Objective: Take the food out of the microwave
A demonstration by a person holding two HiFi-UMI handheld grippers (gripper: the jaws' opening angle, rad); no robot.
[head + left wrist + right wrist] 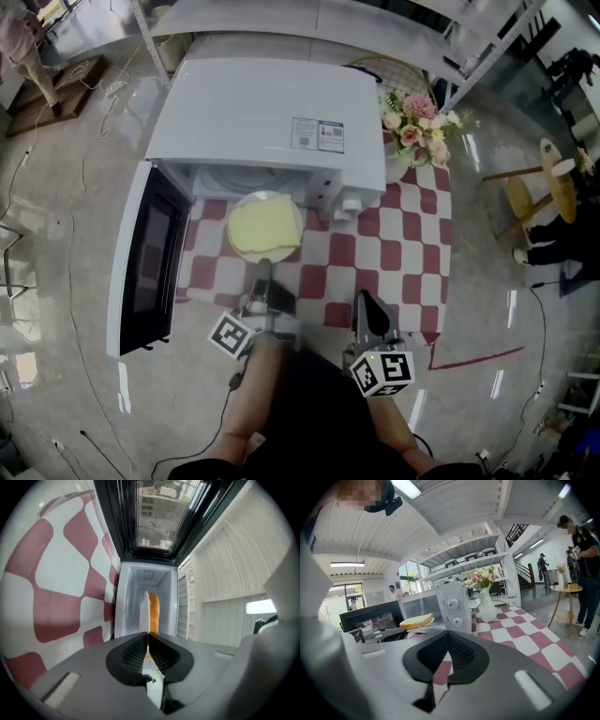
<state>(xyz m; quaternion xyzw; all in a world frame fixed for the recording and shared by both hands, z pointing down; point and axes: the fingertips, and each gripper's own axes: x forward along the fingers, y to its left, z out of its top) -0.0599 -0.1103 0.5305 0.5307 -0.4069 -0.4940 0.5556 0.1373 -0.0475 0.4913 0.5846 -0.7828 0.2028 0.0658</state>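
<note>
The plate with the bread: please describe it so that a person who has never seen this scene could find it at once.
Find the white microwave on the red-and-white checked tablecloth, its door open. Before its open front is a white plate, its near rim gripped by the left gripper. It alone carries a thick yellow slice of bread; the vase beside the microwave holds flowers.
</note>
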